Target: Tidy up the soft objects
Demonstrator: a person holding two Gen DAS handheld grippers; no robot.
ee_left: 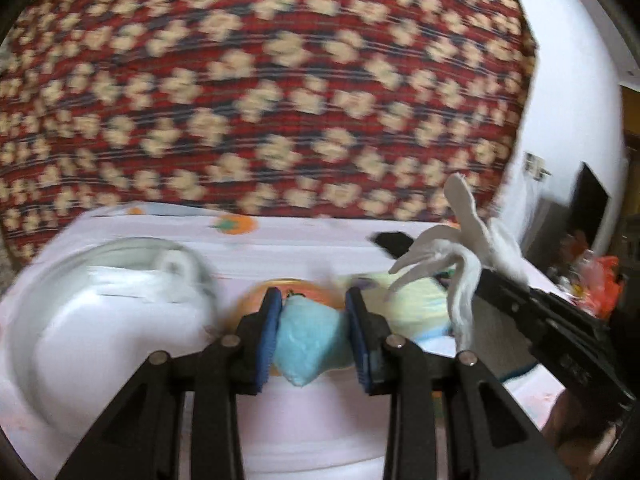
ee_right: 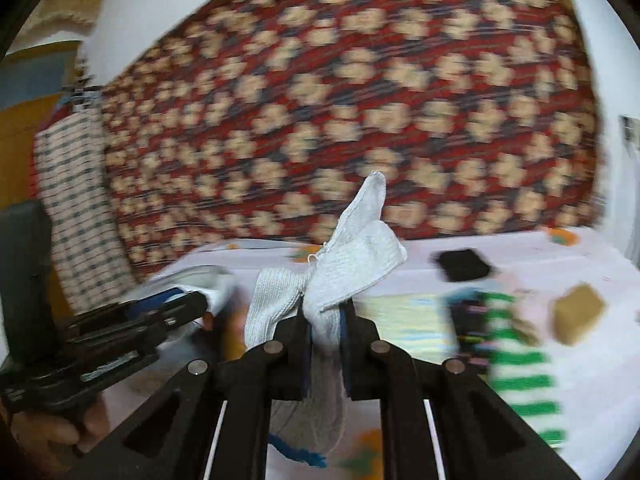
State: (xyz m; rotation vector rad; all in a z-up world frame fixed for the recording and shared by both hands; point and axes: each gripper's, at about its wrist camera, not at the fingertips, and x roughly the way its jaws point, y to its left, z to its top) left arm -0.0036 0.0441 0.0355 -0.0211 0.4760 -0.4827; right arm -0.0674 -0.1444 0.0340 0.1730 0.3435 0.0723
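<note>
Between the left gripper [ee_left: 312,328] jaws sits a clamped blue pouch [ee_left: 306,340]; only the right view shows the right gripper [ee_right: 326,320] pinching a white cloth [ee_right: 352,264] beside a brown sponge [ee_right: 578,314].

A pale blue soft piece [ee_left: 308,340], puffy and creased, sits pinched between the blue pads of the left tool [ee_left: 312,332], its lower corner hanging free below them. A white knitted cloth [ee_right: 352,264] is clamped in the right tool [ee_right: 326,332]; one corner stands up in a point, other folds flop to each side (the same cloth shows in the left view as drooping white strips). On the bench [ee_right: 592,368] lie a pale yellow cloth with light blue stripes [ee_right: 404,316], a green-and-white striped piece [ee_right: 520,364], blurred, and a tan sponge-like block [ee_right: 578,314] set apart to the right.
</note>
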